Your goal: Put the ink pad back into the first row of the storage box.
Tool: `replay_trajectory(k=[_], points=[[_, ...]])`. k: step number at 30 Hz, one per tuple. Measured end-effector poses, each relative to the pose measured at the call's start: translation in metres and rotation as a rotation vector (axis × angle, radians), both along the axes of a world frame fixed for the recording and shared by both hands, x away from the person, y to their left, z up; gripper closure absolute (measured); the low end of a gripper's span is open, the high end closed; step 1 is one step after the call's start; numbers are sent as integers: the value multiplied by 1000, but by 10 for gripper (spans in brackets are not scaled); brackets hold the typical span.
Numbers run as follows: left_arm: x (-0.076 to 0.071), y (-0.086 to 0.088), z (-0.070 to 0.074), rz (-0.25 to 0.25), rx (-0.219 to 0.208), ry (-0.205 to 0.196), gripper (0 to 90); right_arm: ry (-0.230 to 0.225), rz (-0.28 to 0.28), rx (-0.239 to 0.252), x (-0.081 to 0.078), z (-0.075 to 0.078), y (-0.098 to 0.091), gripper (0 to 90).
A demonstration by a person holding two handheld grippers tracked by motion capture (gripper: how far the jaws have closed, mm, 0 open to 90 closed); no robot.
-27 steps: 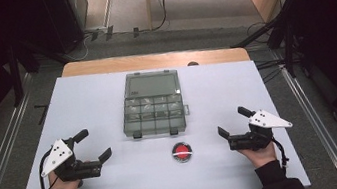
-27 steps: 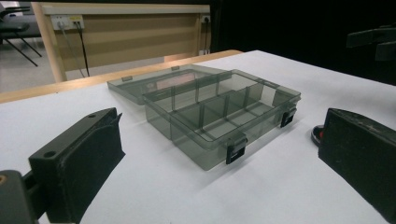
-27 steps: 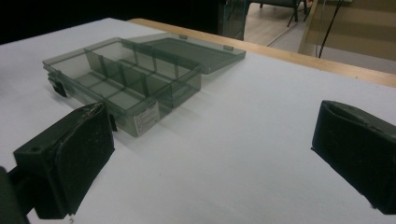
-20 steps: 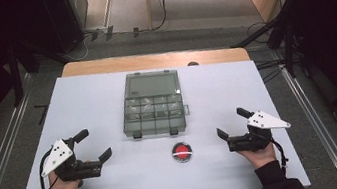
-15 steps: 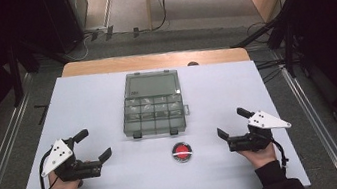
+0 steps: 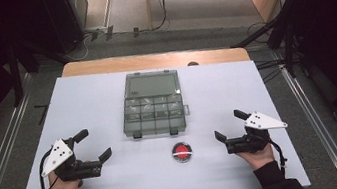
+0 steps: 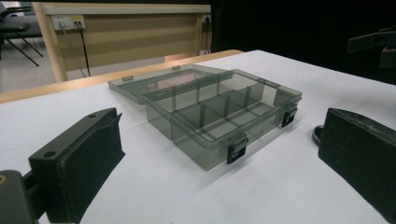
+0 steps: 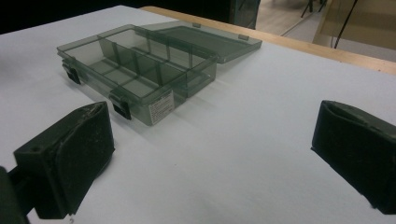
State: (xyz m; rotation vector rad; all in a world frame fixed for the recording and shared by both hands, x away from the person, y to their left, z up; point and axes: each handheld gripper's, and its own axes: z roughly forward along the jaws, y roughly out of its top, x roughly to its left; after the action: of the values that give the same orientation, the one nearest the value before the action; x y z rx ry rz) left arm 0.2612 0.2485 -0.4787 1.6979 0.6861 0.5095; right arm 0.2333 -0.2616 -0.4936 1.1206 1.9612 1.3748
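Grippers, left gripper [image 6: 94, 145] and right gripper [image 6: 227, 125], rest spread and empty; next, reach for the open compartment box [image 6: 154, 107] or red disc [image 6: 181, 152].

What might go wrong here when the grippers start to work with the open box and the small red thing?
1. The box is light-looking plastic with its lid lying flat behind; a push from one side may slide it on the smooth table.
2. The red disc looks low and flat, so the right hand-held gripper may slip off it.
3. The compartments look narrow; a drop could land in the wrong one.
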Motion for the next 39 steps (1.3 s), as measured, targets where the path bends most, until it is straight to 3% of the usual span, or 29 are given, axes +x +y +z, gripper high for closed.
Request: replay_trajectory(k=[9, 24, 39], points=[[0, -1, 0, -6, 5, 3, 0, 23, 34, -6, 0, -3, 6, 0], [0, -1, 0, -10, 5, 3, 0, 108, 120, -59, 2, -13, 23, 0], [0, -1, -1, -11, 6, 4, 0, 139, 175, -85, 2, -19, 38, 0]])
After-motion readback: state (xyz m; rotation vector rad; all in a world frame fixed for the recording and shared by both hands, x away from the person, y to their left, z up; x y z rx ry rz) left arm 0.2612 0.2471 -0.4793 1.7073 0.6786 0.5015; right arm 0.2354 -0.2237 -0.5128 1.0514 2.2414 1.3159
